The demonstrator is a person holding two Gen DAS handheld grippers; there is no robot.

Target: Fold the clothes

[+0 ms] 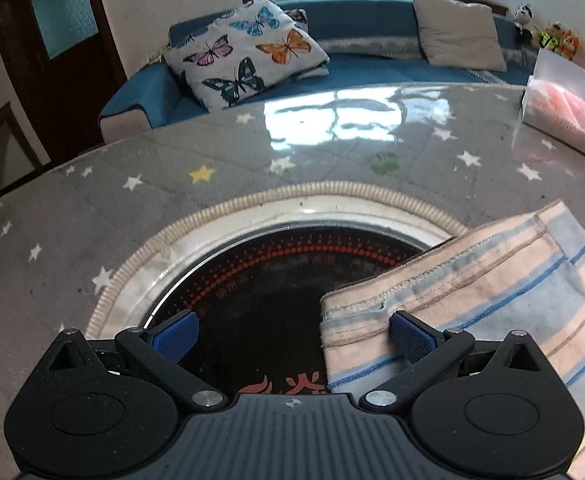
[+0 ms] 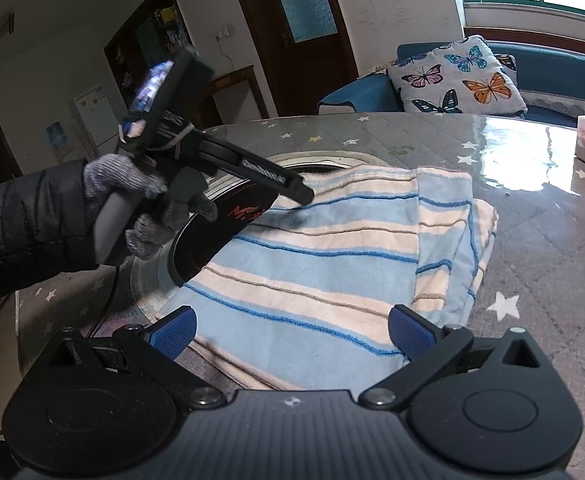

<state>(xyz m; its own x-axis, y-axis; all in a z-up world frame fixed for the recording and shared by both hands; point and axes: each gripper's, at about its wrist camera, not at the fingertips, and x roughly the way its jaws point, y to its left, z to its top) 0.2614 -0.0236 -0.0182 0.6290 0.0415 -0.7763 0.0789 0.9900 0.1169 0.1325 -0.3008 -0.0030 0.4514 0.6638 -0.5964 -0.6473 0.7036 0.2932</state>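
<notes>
Both grippers stand with their jaws spread wide and nothing between the blue pads. Seen from the left wrist camera, the left gripper (image 1: 294, 338) sits at the lower centre of the frame over the dark round cooktop (image 1: 252, 280) sunk into the table (image 1: 92, 208), its left pad above the black glass and its right pad at the folded edge of the striped garment (image 1: 492, 280), which fills the lower right. Whether that pad touches the cloth is unclear. Further up, a butterfly cushion (image 1: 244, 52) lies on the blue sofa (image 1: 372, 68), and a tissue pack (image 1: 560, 112) sits at the far right.

From the right wrist camera, a gloved left hand (image 2: 132, 204) at the left of the frame holds the other tool, its tip resting at the garment's top left corner. The garment (image 2: 312, 264), folded and banded in pale blue and cream, covers the middle of the frame, lying partly over the cooktop (image 2: 228, 220) and partly on the starred table cover (image 2: 532, 240). The right gripper (image 2: 292, 336) hovers at the lower centre, over the near edge of the cloth.
</notes>
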